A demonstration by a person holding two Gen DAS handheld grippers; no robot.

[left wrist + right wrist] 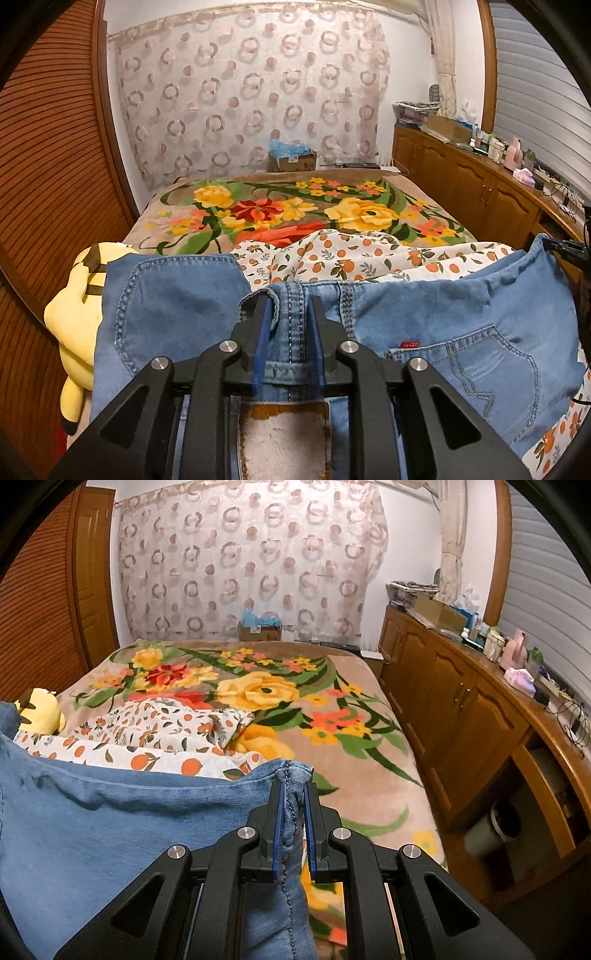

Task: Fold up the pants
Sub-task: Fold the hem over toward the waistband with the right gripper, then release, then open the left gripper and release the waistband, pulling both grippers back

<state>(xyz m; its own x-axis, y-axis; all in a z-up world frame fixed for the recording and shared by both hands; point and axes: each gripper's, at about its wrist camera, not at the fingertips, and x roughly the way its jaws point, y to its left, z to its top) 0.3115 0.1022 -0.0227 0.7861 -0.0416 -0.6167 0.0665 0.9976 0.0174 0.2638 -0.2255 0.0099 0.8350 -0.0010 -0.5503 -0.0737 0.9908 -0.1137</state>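
Note:
Light blue denim pants (424, 314) lie stretched sideways across the near end of the bed, back pockets up. My left gripper (288, 299) straddles the centre back seam at the waistband. Its jaws stand slightly apart and the pads look loose on the denim. In the right wrist view the pants (110, 830) fill the lower left. My right gripper (293, 786) is shut on a bunched seam edge at their right end. The right gripper also shows as a black shape (567, 251) at the denim's far right corner in the left wrist view.
A yellow plush toy (74, 314) lies at the bed's left edge under the pants. An orange-print white cloth (147, 731) is crumpled just beyond them on the floral blanket (332, 709). A wooden cabinet (461, 720) with clutter on top runs along the right.

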